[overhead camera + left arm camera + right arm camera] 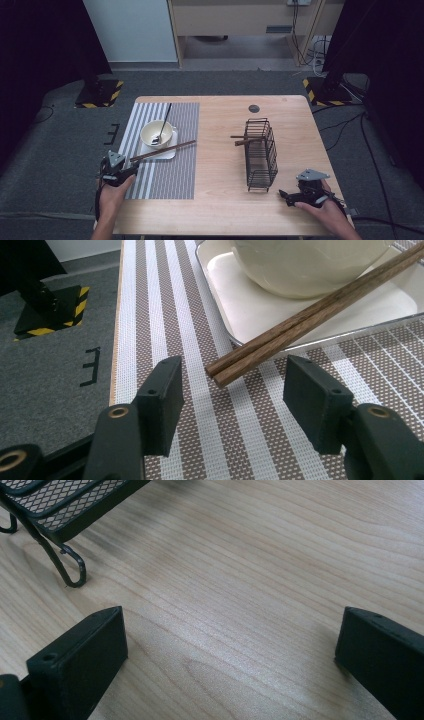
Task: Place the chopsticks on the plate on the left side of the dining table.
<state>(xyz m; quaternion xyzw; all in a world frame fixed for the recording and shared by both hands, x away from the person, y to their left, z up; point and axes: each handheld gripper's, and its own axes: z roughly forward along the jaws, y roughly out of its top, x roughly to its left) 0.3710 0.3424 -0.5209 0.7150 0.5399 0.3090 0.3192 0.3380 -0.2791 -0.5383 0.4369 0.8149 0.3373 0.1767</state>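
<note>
Plainly the left gripper [227, 400] is released: its jaws stand apart on either side of the chopsticks' [310, 315] near ends, no pad touching them, the pair lying propped across the tray [225, 300] rim beside the bowl [300, 265], on the striped placemat [165, 290]. Rightward, past the wire basket [261, 152], the right gripper [230, 655] rests wide open over bare table [250, 580], holding nothing.
</note>
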